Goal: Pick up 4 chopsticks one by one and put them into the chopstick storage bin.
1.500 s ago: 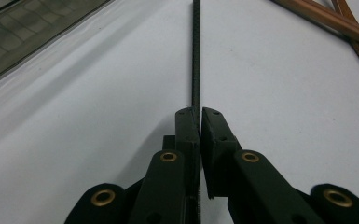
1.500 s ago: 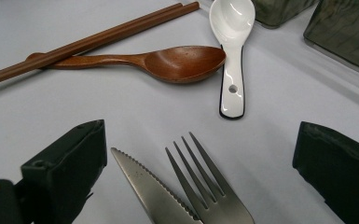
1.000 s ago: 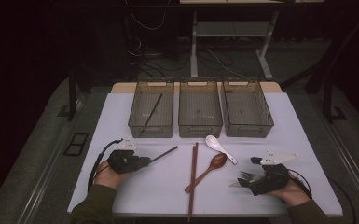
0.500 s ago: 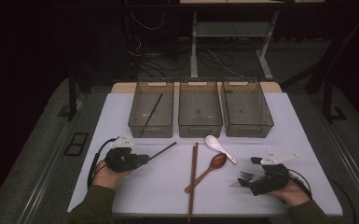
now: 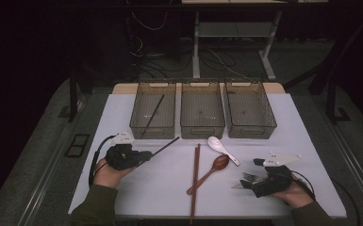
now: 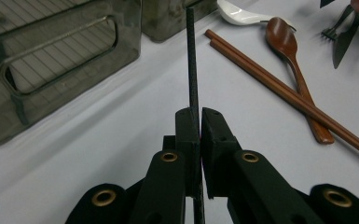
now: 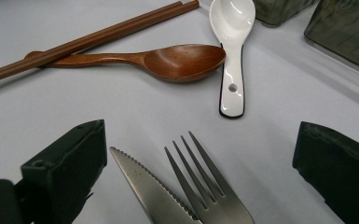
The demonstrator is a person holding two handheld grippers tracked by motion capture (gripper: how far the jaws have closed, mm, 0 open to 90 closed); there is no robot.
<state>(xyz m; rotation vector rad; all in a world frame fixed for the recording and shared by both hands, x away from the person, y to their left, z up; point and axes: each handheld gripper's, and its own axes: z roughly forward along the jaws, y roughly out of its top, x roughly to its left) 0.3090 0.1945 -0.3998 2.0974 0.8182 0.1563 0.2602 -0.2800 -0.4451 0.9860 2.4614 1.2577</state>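
My left gripper [image 5: 146, 157] is shut on a thin black chopstick [image 5: 166, 146], which slants up and to the right above the white table. In the left gripper view the jaws [image 6: 196, 119] pinch the stick [image 6: 192, 56] near its lower end. A second black chopstick [image 5: 153, 113] lies in the left bin [image 5: 152, 131]. My right gripper [image 5: 251, 182] rests at the front right, open. A steel fork [image 7: 210, 186] and a serrated knife [image 7: 154, 191] lie on the table between its jaws [image 7: 200, 135], untouched by the pads.
Three smoky plastic bins stand in a row at the back; the middle bin [image 5: 202, 131] and right bin [image 5: 252, 131] look empty. A pair of brown chopsticks [image 5: 195, 179], a wooden spoon [image 5: 214, 167] and a white ceramic spoon [image 5: 221, 148] lie mid-table.
My left gripper has lifted a little with the black chopstick, whose far tip now stands higher. The right gripper has stayed where it was.
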